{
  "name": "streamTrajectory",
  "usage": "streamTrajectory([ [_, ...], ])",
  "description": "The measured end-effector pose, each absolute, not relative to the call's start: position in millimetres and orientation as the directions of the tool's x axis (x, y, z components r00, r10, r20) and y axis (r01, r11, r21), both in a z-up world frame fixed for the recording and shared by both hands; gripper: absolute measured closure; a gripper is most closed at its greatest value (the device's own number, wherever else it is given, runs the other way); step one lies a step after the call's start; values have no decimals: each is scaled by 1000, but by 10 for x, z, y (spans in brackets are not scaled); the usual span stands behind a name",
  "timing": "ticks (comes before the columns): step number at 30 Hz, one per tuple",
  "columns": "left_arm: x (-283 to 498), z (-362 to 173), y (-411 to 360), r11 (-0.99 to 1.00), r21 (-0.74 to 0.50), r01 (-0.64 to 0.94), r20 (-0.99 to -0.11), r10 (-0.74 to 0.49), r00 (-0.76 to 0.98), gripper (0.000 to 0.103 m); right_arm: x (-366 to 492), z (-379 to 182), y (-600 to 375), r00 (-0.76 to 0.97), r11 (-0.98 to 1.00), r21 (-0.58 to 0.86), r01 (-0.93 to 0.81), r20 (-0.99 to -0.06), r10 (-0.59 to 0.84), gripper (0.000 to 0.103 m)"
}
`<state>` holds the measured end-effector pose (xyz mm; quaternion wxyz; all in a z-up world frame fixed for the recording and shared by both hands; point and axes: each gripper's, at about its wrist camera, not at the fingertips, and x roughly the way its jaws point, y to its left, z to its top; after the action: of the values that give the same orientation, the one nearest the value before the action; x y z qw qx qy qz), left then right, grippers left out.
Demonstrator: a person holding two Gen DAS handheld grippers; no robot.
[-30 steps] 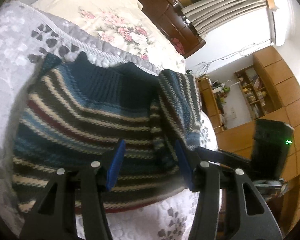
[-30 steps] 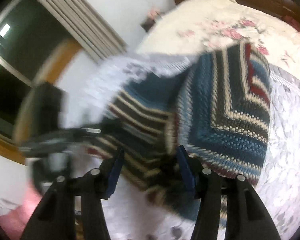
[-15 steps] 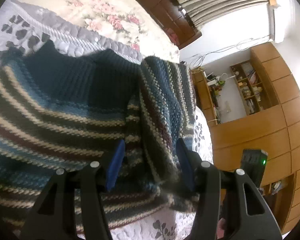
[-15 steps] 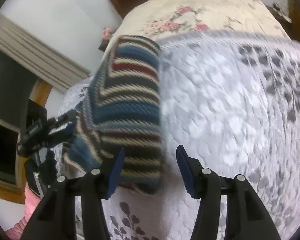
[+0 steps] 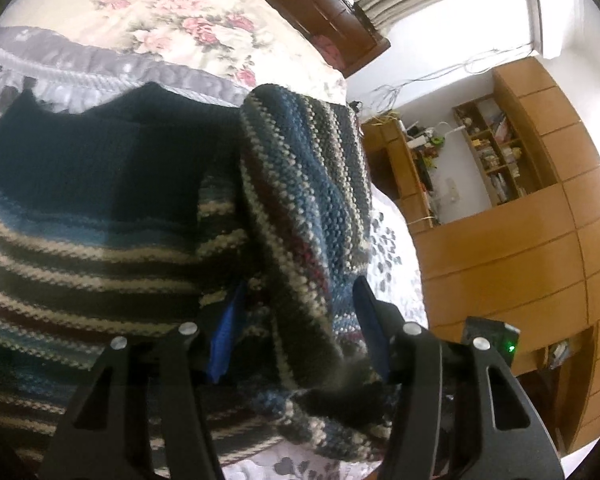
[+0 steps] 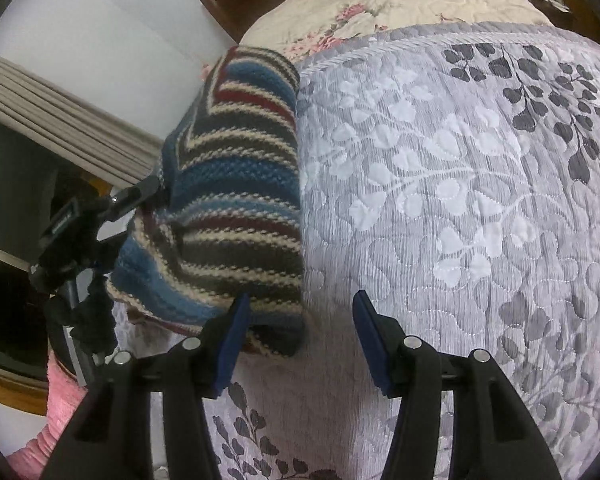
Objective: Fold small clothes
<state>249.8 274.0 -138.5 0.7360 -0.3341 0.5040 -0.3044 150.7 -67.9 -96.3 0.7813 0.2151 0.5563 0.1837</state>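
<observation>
Sweater (image 5: 100,208) lies on the grey leaf-print quilt (image 6: 460,184), a striped knit in navy, blue, cream and dark red with a plain navy ribbed band at the end far from the left jaws. One sleeve or side flap (image 5: 300,200) is turned over onto the body; its long axis runs away from the left jaws, from between the fingers toward the far edge of the quilt.

Left gripper (image 5: 296,332): jaws apart, blue pads either side of the near end of that flap. Knit fills the gap between them, but the pads do not look pressed in; judged released, straddling the cloth, not clamped. Contact with the pads not resolvable.

Right gripper (image 6: 298,338): jaws apart, nothing between them but bare quilt. From this view the sweater sits ahead and to the left of the jaws, a thick folded bundle, its near corner just beside the left finger (image 6: 232,332). Touching or not: cannot tell. The left gripper's body shows at the bundle's far left side.

Judgement: the left gripper is the nearer tool, already over the cloth; the right must shift left to reach the folded edge. The fold looks partway done, the bundle bulky and uneven, not yet flat.

Beyond the quilt: a cream floral cover (image 5: 172,28) at the far end of the bed, wooden cabinets (image 5: 512,248) to the right of the left jaws, curtains (image 6: 48,120) to the left of the right jaws.
</observation>
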Motion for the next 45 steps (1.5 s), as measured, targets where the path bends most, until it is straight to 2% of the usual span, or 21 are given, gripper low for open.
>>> streamTrajectory([
  [4,2522,-1437,2668,636,-766,93,-587,-751,303,45,1465,-963,-684,316,830,555,-51,-780,541,48],
  [10,2545,-1510,2667,634,-771,61,-591,-749,300,43,1402,-968,-722,317,825,564,-41,-776,546,48],
  [11,2541,-1496,2649,636,-769,67,-592,-748,300,49,1412,-976,-723,316,824,565,-38,-776,546,48],
  [12,2538,-1473,2622,646,-759,77,-599,-740,305,67,1419,-983,-724,316,824,566,-35,-776,546,48],
  [15,2497,-1398,2587,635,-765,109,-571,-746,343,78,1399,-951,-719,319,824,565,-38,-774,546,48],
  [18,2446,-1315,2584,621,-774,125,-544,-753,371,80,1386,-917,-710,325,824,565,-38,-773,545,48],
  [23,2315,-1085,2723,541,-826,159,-439,-793,422,84,1342,-868,-724,331,824,565,-37,-771,543,48],
  [28,2148,-757,3113,484,-848,215,-337,-807,485,85,1330,-824,-666,331,825,562,-55,-770,546,48],
  [33,1967,-591,3671,476,-852,219,-301,-787,539,85,1388,-778,-454,315,815,571,-93,-760,569,48],
  [38,1795,-570,4176,523,-832,185,-332,-737,589,87,1477,-744,-88,282,801,578,-156,-751,597,48],
  [40,1756,-670,4376,534,-832,150,-356,-721,595,89,1518,-743,99,264,794,581,-181,-749,608,48],
  [41,1756,-731,4451,535,-835,133,-364,-716,596,93,1541,-750,171,255,790,582,-191,-748,613,48],
  [45,1742,-1056,4713,518,-853,62,-386,-706,593,93,1596,-790,516,211,779,586,-224,-751,626,48],
])
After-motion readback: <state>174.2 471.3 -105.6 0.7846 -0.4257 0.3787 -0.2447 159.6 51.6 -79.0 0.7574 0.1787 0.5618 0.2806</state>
